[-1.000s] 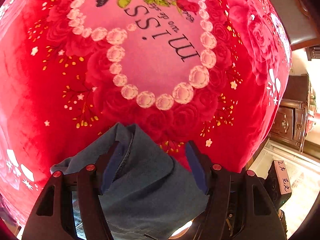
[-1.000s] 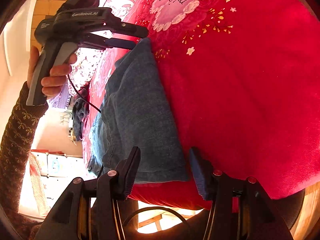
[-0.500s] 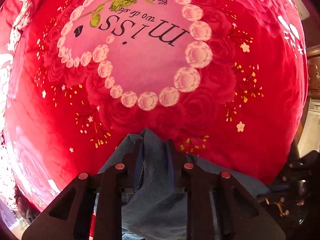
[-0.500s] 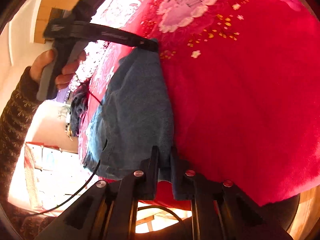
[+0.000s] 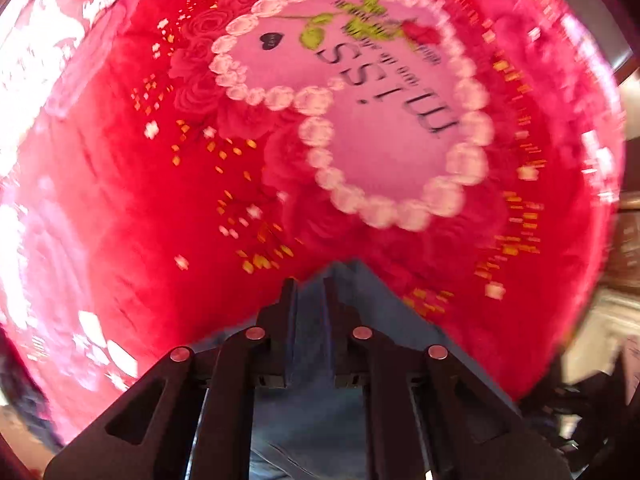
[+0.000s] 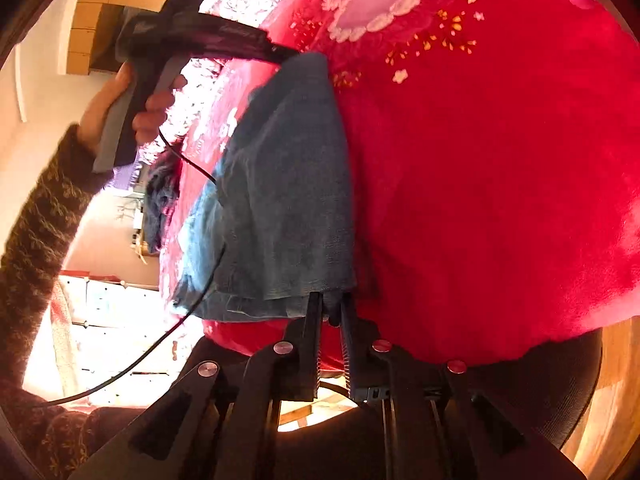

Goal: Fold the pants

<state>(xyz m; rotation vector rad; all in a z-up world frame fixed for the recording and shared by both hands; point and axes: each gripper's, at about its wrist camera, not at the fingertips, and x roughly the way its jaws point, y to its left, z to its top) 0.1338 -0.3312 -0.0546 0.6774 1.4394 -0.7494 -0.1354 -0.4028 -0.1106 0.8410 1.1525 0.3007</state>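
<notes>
- A home bedroom: a plush red blanket point(image 5: 120, 200) with roses and a pink heart point(image 5: 384, 120) covers the bed
- Carved dark wood furniture point(image 5: 628, 256) beside it
- Wooden wall panels point(image 6: 86, 20) behind

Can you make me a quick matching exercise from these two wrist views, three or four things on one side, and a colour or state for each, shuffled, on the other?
Things:
1. left gripper
2. right gripper
3. pants
4. blanket

States:
A. red, with a pink heart edged in white roses
B. blue denim, lying on the blanket, pinched at two corners
C. shut on the pants' corner at the near edge of the bed
D. shut on the pants' far corner, nearest the heart

Pairs: 1-D, 2-C, 3-B, 4-A
</notes>
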